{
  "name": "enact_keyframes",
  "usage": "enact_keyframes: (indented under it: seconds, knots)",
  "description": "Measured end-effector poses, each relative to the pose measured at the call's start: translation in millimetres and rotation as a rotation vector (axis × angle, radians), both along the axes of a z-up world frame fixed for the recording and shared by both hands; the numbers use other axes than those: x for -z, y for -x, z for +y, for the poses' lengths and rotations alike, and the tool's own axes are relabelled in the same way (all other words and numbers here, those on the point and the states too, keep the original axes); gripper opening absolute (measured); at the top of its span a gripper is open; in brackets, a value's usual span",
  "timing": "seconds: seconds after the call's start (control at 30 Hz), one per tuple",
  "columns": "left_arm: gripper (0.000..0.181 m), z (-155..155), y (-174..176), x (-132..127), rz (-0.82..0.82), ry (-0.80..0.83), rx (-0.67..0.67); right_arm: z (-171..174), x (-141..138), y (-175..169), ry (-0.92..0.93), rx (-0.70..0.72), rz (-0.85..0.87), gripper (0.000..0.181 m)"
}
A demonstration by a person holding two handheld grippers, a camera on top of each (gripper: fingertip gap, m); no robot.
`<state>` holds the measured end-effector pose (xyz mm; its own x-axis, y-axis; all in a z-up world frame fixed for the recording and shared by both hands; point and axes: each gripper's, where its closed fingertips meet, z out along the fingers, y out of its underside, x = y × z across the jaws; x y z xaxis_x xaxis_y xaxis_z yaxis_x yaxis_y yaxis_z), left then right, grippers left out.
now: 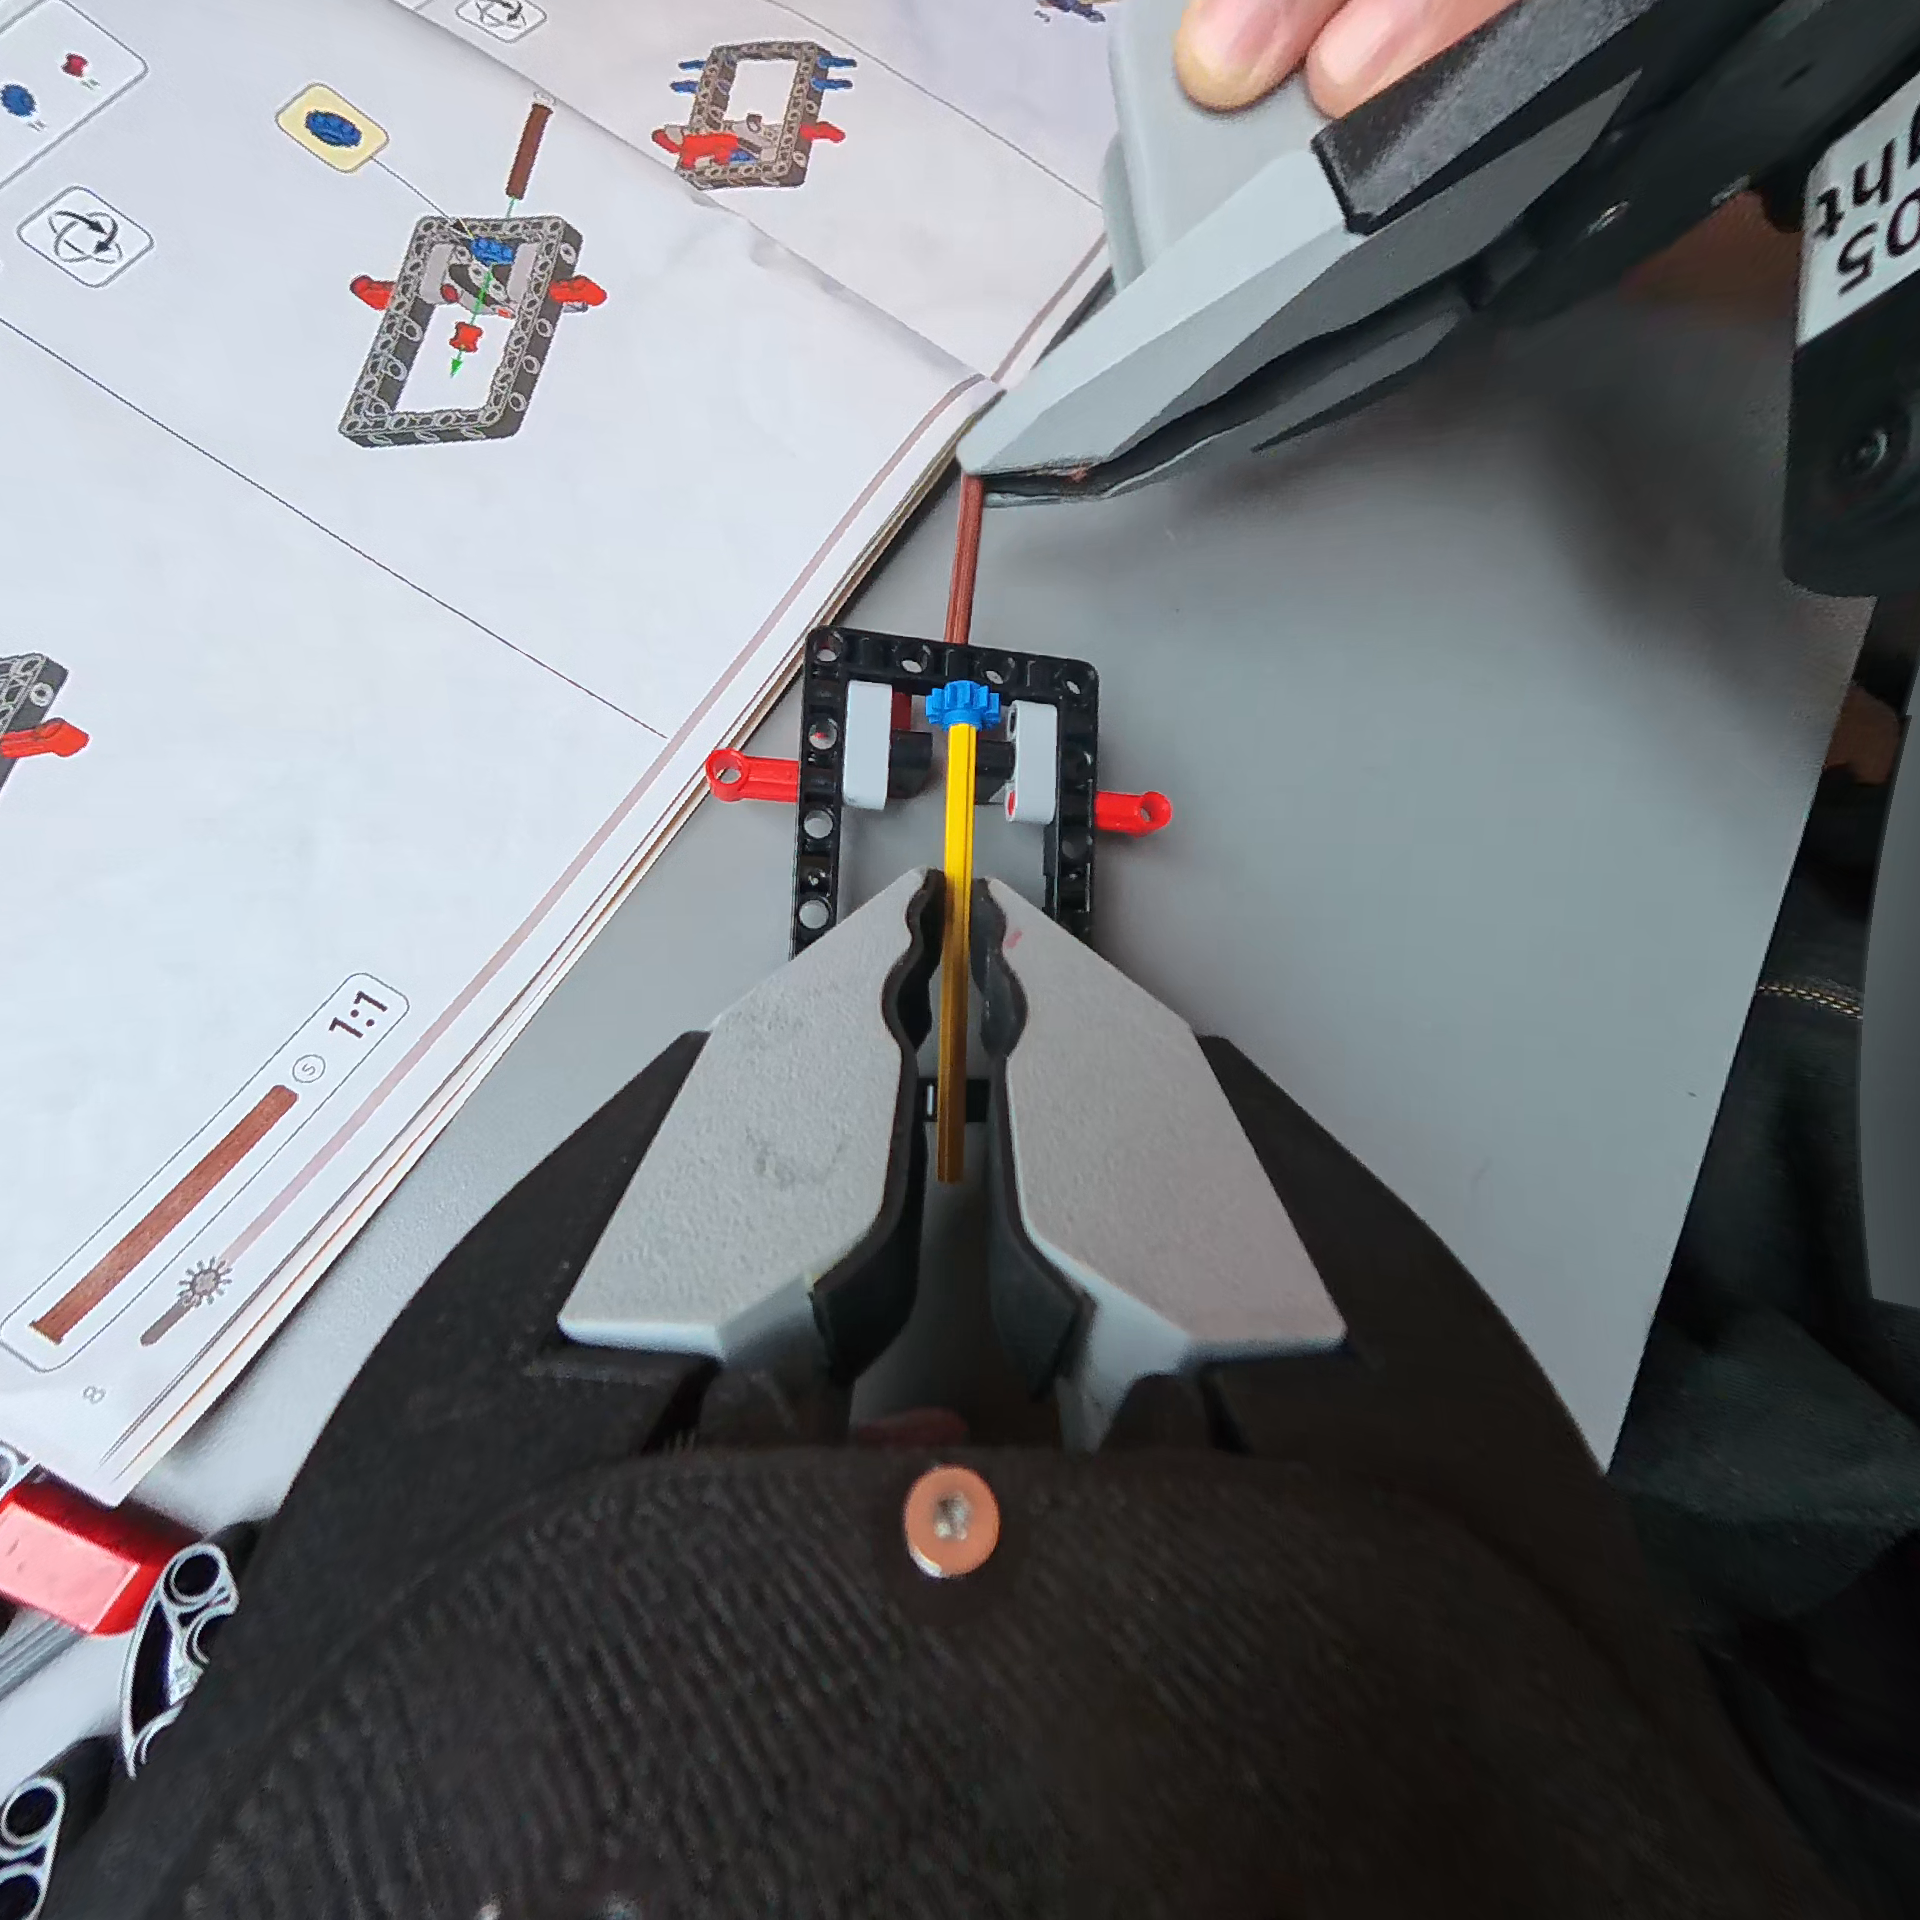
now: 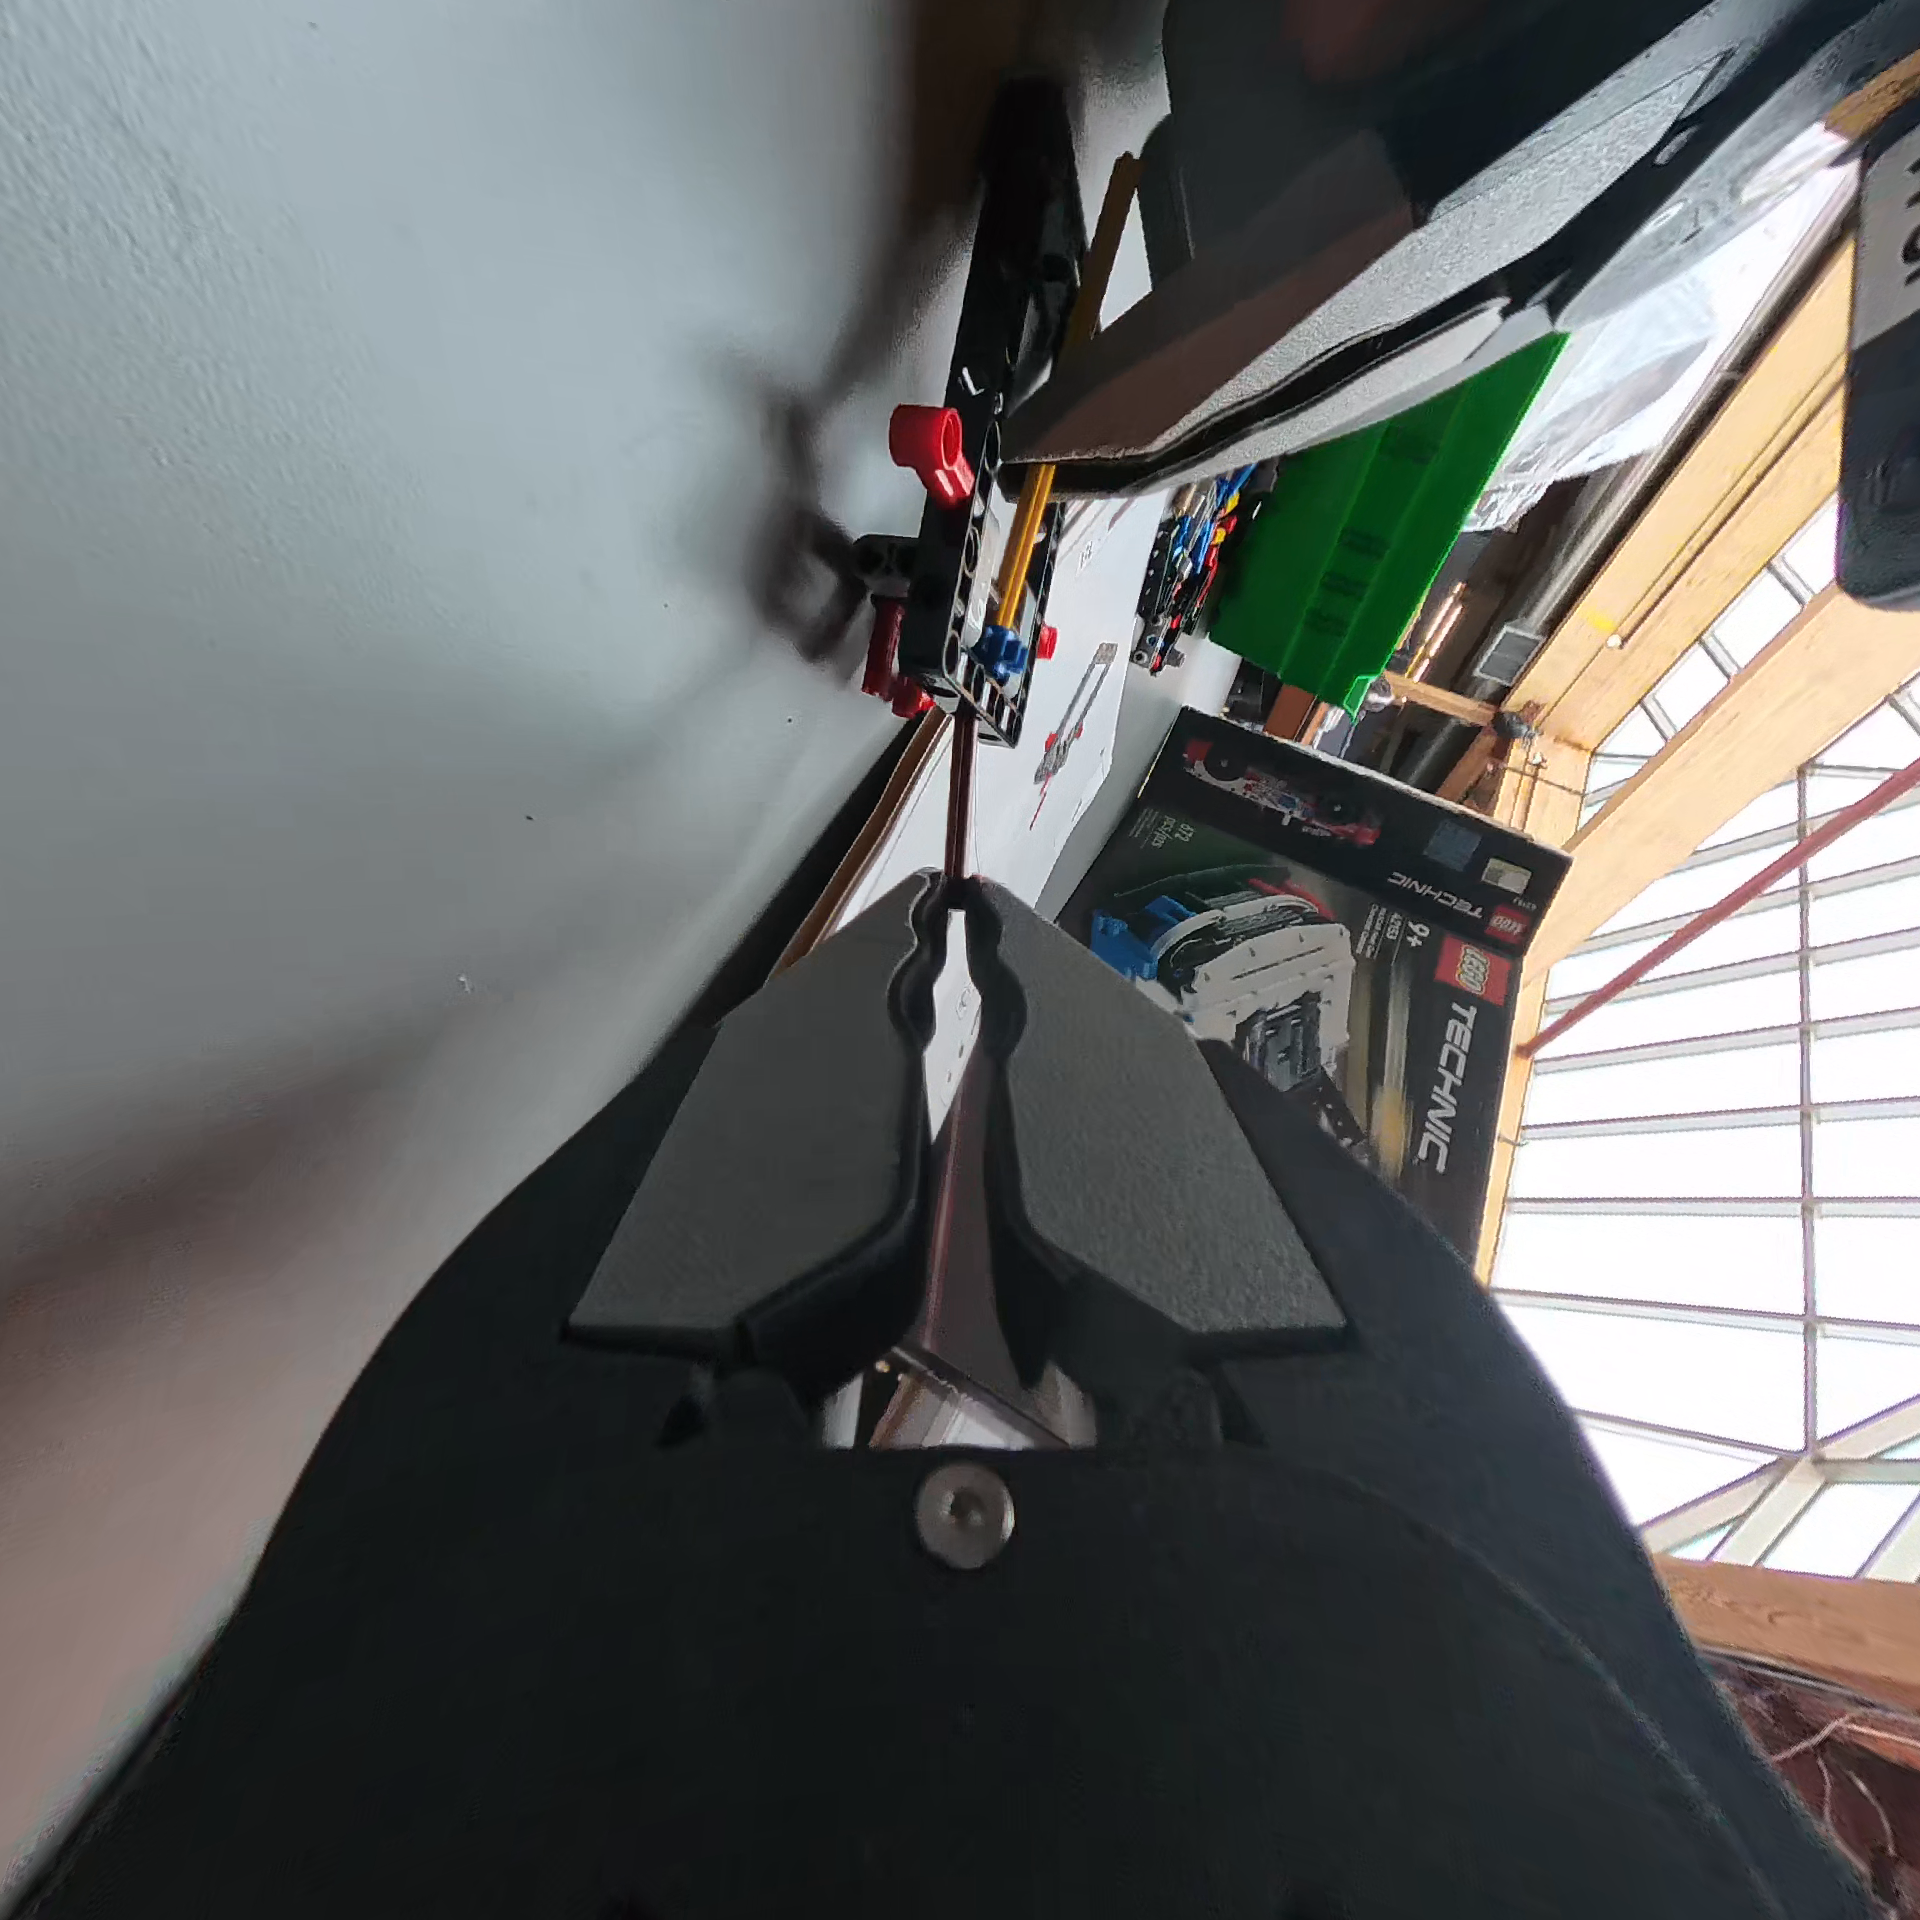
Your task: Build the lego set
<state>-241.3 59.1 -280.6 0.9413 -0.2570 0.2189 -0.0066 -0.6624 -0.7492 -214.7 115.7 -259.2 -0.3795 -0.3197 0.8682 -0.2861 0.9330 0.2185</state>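
A black rectangular lego frame with red pins, grey beams and a blue gear lies on the grey table. My left gripper is shut on a yellow axle whose far end meets the blue gear. My right gripper is shut on a brown axle that enters the frame's far side toward the gear. In the left wrist view the right gripper sits beyond the frame with the brown axle below it.
An open instruction booklet lies left of the frame. Loose red and black parts sit at the lower left. In the right wrist view a lego box, a green tray and a pile of small parts stand behind.
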Motion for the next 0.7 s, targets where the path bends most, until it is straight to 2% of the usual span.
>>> enact_keyframes:
  seconds: [0.03, 0.17, 0.33, 0.57, 0.7]
  knots:
    - [0.003, 0.1, 0.1, 0.2, -0.002, 0.002, -0.001, -0.1, -0.5, 0.9, -0.002, -0.009, -0.005, 0.0]
    - [0.003, 0.0, 0.5, 0.2, -0.011, 0.004, -0.003, -0.3, 4.5, 1.8, 0.072, -0.046, -0.043, 0.0]
    - [0.003, -0.3, 1.5, -0.1, -0.017, 0.004, -0.009, -3.9, 8.0, 3.7, 0.183, -0.007, -0.092, 0.0]
    - [0.003, -2.3, 2.7, -0.9, -0.011, -0.002, -0.017, -5.9, 5.5, 2.9, 0.074, -0.046, -0.022, 0.0]
    - [0.002, -5.3, 8.3, -4.0, -0.019, -0.02, -0.043, -6.2, 6.0, 5.3, 0.075, -0.039, -0.015, 0.0]
